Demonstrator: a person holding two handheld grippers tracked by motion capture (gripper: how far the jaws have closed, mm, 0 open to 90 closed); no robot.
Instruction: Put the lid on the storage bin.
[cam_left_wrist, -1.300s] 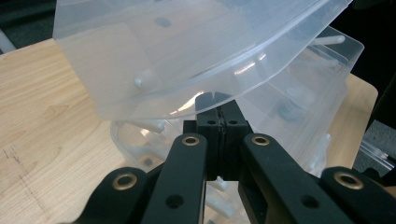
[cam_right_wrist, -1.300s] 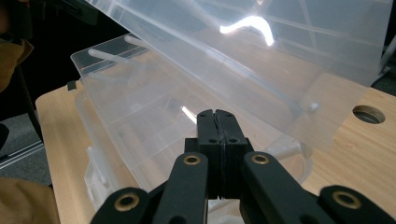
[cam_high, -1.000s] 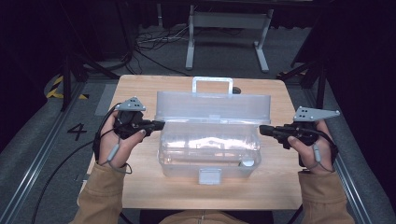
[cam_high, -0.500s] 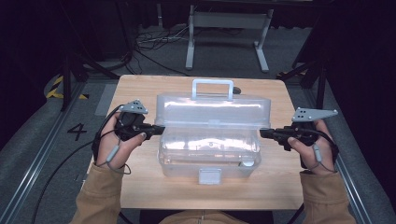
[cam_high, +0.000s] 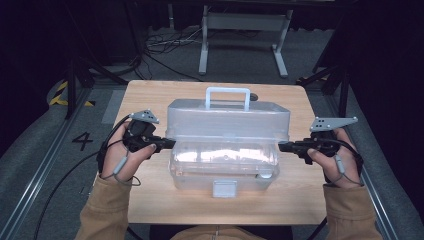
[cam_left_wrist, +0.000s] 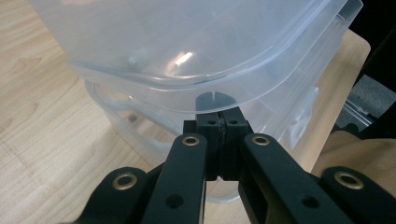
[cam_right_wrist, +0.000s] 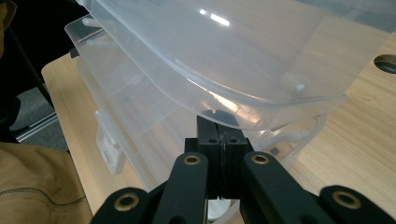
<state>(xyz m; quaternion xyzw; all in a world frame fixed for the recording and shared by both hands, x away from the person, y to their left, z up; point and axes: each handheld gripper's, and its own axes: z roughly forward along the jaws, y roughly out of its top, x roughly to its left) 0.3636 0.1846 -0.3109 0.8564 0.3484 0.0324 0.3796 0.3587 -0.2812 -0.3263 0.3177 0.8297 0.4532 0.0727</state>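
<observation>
- Near edge, high view: tan sleeves come in from the bottom, a hand on each black two-jaw gripper, either side of a clear plastic storage box (cam_high: 225, 160).
- Box sits mid-table on the light wooden table (cam_high: 150, 210), white latch (cam_high: 224, 188) on its near side facing the person.
- Left gripper (cam_high: 170, 144) at box's left end, tips under the edge of the translucent plastic lid (cam_high: 227, 120); jaws together, nothing between them as far as the left gripper view shows.
- Left gripper view: closed tips (cam_left_wrist: 222, 122) touch the underside of the lid rim (cam_left_wrist: 196, 88), box base wall just below and behind.
- Right gripper (cam_high: 283, 146) at box's right end, same setup; jaws pressed together.
- Right gripper view: tips (cam_right_wrist: 221, 133) tucked under the lid edge (cam_right_wrist: 224, 100), above the base rim; clamped on rim or just pushing, cannot tell.
- Lid is raised at the front, tilted up toward the far side, gap visible between lid and base.
- White carry handle (cam_high: 228, 97) sticks up on the far part of the lid.
- Far: dark floor, cables, metal stand legs (cam_high: 245, 45) beyond the table.
</observation>
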